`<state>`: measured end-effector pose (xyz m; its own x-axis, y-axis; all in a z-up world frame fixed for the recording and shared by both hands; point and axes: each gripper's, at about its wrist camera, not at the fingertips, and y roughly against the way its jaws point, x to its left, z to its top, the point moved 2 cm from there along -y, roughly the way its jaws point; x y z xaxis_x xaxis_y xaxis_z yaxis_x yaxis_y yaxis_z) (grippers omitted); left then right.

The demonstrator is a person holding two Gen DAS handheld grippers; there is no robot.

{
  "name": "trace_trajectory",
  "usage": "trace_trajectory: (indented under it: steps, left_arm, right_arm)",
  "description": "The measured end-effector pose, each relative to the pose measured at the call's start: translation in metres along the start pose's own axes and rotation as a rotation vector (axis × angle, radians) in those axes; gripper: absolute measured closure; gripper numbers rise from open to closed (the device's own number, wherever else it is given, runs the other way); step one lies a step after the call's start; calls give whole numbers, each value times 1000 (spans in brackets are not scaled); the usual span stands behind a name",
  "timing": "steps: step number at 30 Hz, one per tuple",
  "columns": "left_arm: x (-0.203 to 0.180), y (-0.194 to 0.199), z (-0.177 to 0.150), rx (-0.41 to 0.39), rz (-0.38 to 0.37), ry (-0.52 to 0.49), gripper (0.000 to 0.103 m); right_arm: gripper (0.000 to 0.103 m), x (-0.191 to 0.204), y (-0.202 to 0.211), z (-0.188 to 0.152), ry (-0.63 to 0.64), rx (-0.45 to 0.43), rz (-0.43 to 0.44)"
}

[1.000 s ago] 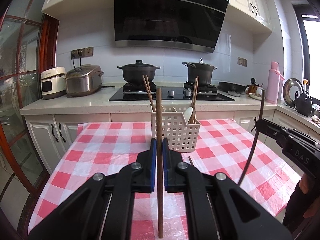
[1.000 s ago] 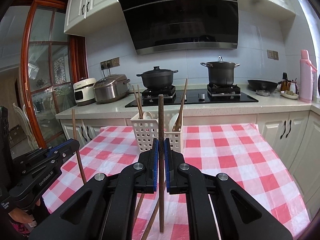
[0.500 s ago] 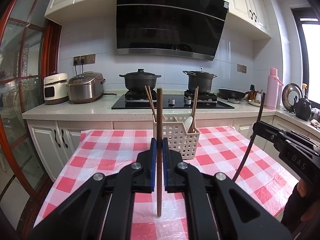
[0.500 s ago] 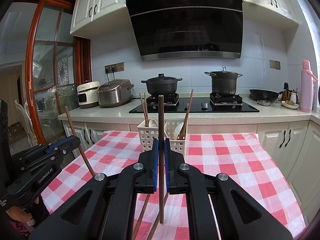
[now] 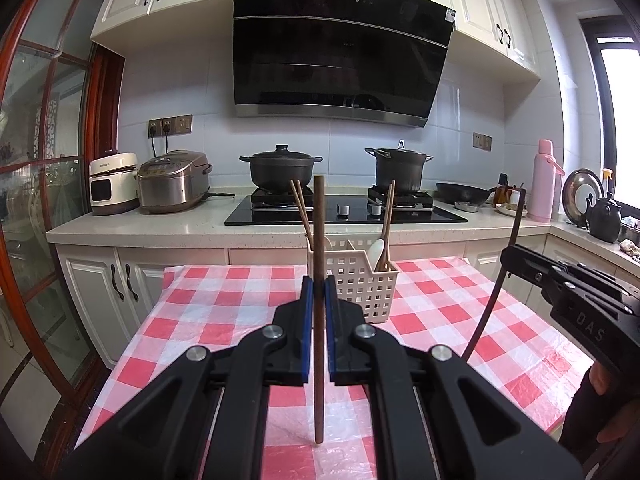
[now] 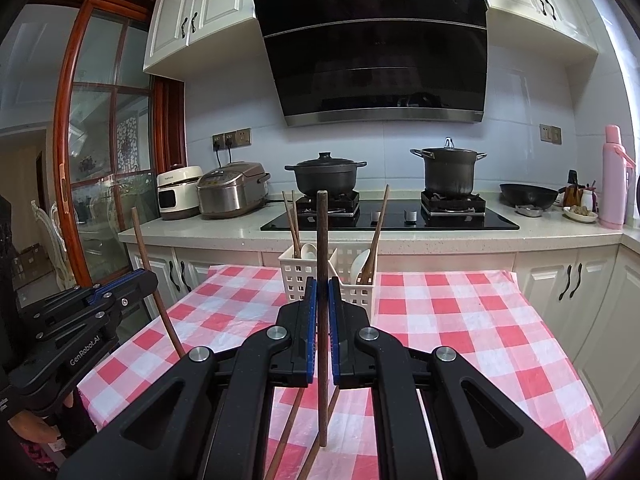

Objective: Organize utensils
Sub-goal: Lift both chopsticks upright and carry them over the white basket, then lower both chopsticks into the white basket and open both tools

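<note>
1. Left gripper (image 5: 319, 292): jaws clamped on one dark chopstick (image 5: 319, 280), held upright, short of the white basket (image 5: 360, 280) on the checked cloth (image 5: 200, 312).
2. Right gripper (image 6: 322, 292): pinched tight on a second chopstick (image 6: 322, 264), upright, also in front of the basket.
3. Loose chopsticks (image 6: 288, 432): two, on the cloth nearer than the basket.
4. Handling, judged: carry each stick above the basket rim, tip down, into the compartment with chopsticks (image 6: 294, 228); release only once seated.

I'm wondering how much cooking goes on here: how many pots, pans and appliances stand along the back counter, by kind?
Black pots: 2
Black pan: 1
Rice cooker: 1
White countertop appliance: 1
Total: 5
</note>
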<state>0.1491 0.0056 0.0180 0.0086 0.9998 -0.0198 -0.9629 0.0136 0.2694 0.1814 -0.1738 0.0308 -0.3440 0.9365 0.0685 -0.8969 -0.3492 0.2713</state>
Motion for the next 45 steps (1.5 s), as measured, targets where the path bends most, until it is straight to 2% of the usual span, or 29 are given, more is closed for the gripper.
trace_trajectory:
  steps: [23,31,38,45]
  left_arm:
    - [0,-5,3,7,-11,-7,97]
    - [10,-28,23,28,-60,26,97]
    - [1,-54,46,18,-57,-20,97]
    - [-8,-81,75,-19,-23,-55,97]
  right_arm:
    - [97,0,-15,0,2,15,5]
    - [97,-2,-34,15,9,14,15]
    - [97,-10,-61,36,18,20,9]
    - [97,-21,-87,60,7,13,-3]
